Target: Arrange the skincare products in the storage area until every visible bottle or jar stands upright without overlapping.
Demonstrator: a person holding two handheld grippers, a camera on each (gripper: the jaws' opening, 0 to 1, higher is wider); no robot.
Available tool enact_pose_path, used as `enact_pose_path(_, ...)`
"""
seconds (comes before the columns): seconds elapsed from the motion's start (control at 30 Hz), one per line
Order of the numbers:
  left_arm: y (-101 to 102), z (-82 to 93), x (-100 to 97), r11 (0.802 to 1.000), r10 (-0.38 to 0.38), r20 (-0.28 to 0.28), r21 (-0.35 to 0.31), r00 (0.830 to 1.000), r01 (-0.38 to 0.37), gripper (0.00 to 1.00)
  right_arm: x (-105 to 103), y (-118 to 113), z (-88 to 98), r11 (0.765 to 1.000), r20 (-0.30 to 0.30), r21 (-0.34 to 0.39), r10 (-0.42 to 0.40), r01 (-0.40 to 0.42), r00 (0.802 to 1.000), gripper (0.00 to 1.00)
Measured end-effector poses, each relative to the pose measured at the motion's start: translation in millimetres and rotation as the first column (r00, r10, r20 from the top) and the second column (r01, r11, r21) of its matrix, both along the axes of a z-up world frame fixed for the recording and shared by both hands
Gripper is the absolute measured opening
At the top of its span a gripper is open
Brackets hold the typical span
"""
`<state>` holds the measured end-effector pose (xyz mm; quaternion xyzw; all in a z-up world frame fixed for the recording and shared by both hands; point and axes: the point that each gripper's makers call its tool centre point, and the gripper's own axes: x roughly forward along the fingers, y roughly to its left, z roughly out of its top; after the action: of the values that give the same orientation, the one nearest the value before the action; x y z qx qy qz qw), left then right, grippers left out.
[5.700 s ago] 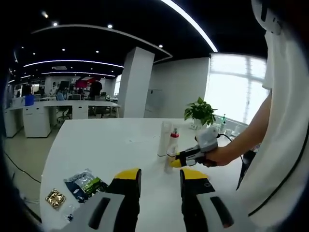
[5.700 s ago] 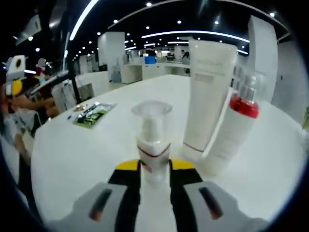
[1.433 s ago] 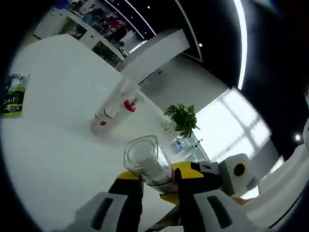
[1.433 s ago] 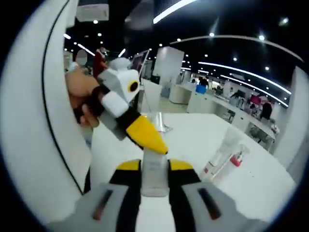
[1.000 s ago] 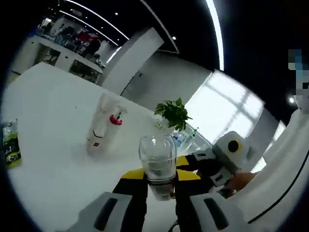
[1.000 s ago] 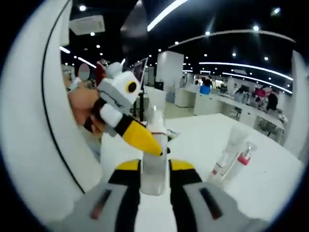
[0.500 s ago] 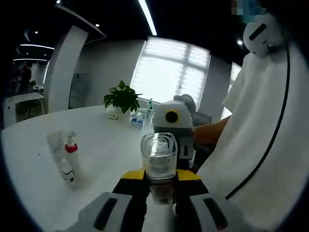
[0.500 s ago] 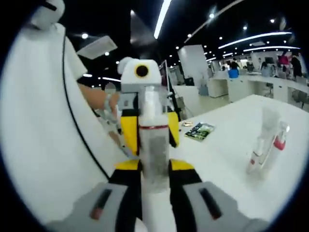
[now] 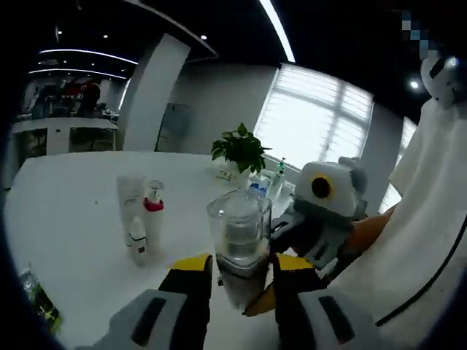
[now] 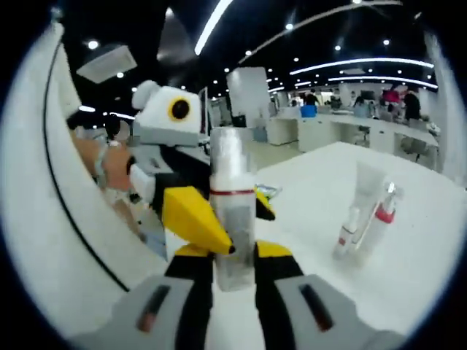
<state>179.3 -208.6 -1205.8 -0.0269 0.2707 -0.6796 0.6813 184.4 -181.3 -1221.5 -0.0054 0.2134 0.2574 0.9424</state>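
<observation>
Both grippers clamp one clear pump bottle [image 10: 232, 219] held above the white table [image 10: 408, 270]; in the right gripper view the right gripper [image 10: 233, 257] closes its yellow-tipped jaws on the bottle's lower body, while the left gripper [image 10: 195, 219] reaches in from the left and pinches the bottle higher up; in the left gripper view the left gripper [image 9: 241, 264] grips the same bottle [image 9: 238, 237] beneath its clear cap; a white tube [image 9: 130, 204] and a red-collared bottle [image 9: 151, 226] stand together farther off on the table, touching; a potted plant [image 9: 241, 152] sits near the window
</observation>
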Motion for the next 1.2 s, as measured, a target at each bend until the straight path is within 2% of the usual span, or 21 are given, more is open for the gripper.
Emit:
enact_pose_path(0.03, 0.3, -2.2, 0.9, 1.0, 0.026, -0.019, 0.012, 0.999, -0.025, 0.32, 4.0, -1.5, -0.3, 0.999, 0.01, -0.034, -0.035, 0.036, 0.999, 0.18)
enact_pose_path(0.1, 2.0, -5.6, 6.6, 0.995, 0.101, -0.047, 0.028, 0.994, -0.1, 0.32, 4.5, 3.4, -0.6, 0.998, 0.011, -0.048, -0.032, 0.033, 0.999, 0.18)
enact_pose_path(0.13, 2.9, -7.1, 7.4, 0.989, 0.143, -0.075, 0.039, 0.987, -0.141, 0.32, 6.1, -3.4, -5.3, 0.987, 0.015, -0.147, -0.059, 0.061, 0.998, 0.18)
enact_pose_path(0.17, 4.1, -9.1, 8.0, 0.983, 0.18, -0.089, 0.049, 0.98, -0.176, 0.31, 6.9, -4.8, -5.4, 0.981, 0.03, -0.19, -0.043, 0.048, 0.999, 0.18)
enact_pose_path(0.2, 4.9, -9.1, 5.6, 0.983, 0.178, -0.083, 0.048, 0.981, -0.175, 0.27, 7.4, -7.2, -5.7, 0.97, 0.04, -0.237, -0.04, 0.048, 0.998, 0.18)
enact_pose_path(0.23, 4.6, -7.0, 1.1, 0.985, 0.169, -0.088, 0.034, 0.982, -0.167, 0.24, 7.0, -6.2, -5.9, 0.97, 0.041, -0.24, -0.036, 0.045, 0.998, 0.18)
enact_pose_path(0.27, 5.4, -6.2, 2.0, 0.982, 0.186, -0.06, 0.024, 0.981, -0.185, 0.24, 6.8, -3.0, -6.3, 0.971, 0.037, -0.237, -0.034, 0.042, 0.999, 0.18)
enact_pose_path(0.37, 9.9, -5.5, 1.3, 0.983, 0.184, -0.073, 0.017, 0.98, -0.183, 0.23, 5.7, -1.5, -4.8, 0.968, 0.05, -0.249, -0.028, 0.04, 0.998, 0.19)
enact_pose_path(0.43, 13.1, -5.1, 2.3, 0.985, 0.171, -0.091, 0.007, 0.981, -0.171, 0.22, 5.2, 0.2, -4.3, 0.972, 0.043, -0.231, -0.027, 0.037, 0.999, 0.19)
enact_pose_path(0.53, 17.4, 1.3, 2.1, 0.994, 0.107, 0.004, -0.024, 0.994, -0.107, 0.22, 6.3, 5.8, 0.4, 0.973, 0.081, -0.23, 0.012, 0.007, 0.997, 0.19)
enact_pose_path(0.6, 19.3, 2.7, 3.6, 0.995, 0.092, 0.004, -0.025, 0.996, -0.092, 0.22, 6.8, 7.2, 2.2, 0.973, 0.102, -0.229, 0.032, -0.008, 0.994, 0.19)
enact_pose_path(0.67, 20.8, 6.3, 4.3, 0.998, 0.045, 0.041, -0.04, 0.998, -0.044, 0.22, 5.2, 7.3, 4.5, 0.976, 0.111, -0.218, 0.054, -0.029, 0.992, 0.19)
enact_pose_path(0.73, 21.2, 16.0, -1.4, 0.996, -0.029, 0.056, -0.084, 0.998, 0.033, 0.22, 3.1, 10.9, 4.9, 0.982, 0.105, -0.179, 0.086, -0.066, 0.991, 0.23)
enact_pose_path(0.83, 24.2, 29.6, -17.3, 0.974, -0.167, 0.125, -0.136, 0.978, 0.183, 0.22, -3.9, 15.5, 5.8, 0.989, 0.078, -0.069, 0.133, -0.128, 0.988, 0.28)
enact_pose_path(0.87, 27.8, 29.8, -21.9, 0.966, -0.214, 0.172, -0.111, 0.962, 0.234, 0.22, -5.9, 17.0, 8.1, 0.99, 0.077, -0.033, 0.143, -0.14, 0.987, 0.3)
enact_pose_path(0.93, 29.6, 32.7, -30.3, 0.949, -0.274, 0.163, -0.116, 0.948, 0.294, 0.22, -14.4, 23.9, 9.7, 0.976, 0.071, -0.007, 0.216, -0.216, 0.974, 0.29)
enact_pose_path(1.0, 30.7, 32.0, -36.4, 0.934, -0.323, 0.177, -0.098, 0.93, 0.343, 0.22, -21.8, 30.2, 12.1, 0.961, 0.082, -0.01, 0.276, -0.276, 0.958, 0.26)
enact_pose_path(1.07, 31.9, 29.6, -43.2, 0.919, -0.369, 0.18, -0.076, 0.912, 0.387, 0.22, -30.5, 38.2, 11.9, 0.945, 0.051, 0.032, 0.325, -0.326, 0.944, 0.25)
enact_pose_path(1.1, 31.8, 28.7, -44.2, 0.916, -0.377, 0.189, -0.07, 0.907, 0.396, 0.22, -29.7, 38.1, 11.1, 0.946, 0.044, 0.037, 0.32, -0.322, 0.946, 0.25)
enact_pose_path(1.13, 33.0, 27.1, -46.8, 0.909, -0.394, 0.187, -0.063, 0.9, 0.411, 0.22, -34.3, 41.1, 9.2, 0.94, 0.018, 0.072, 0.334, -0.335, 0.942, 0.25)
enact_pose_path(1.2, 32.8, 26.3, -46.7, 0.911, -0.393, 0.17, -0.062, 0.904, 0.408, 0.22, -33.5, 41.7, 9.9, 0.944, 0.016, 0.094, 0.317, -0.317, 0.948, 0.24)
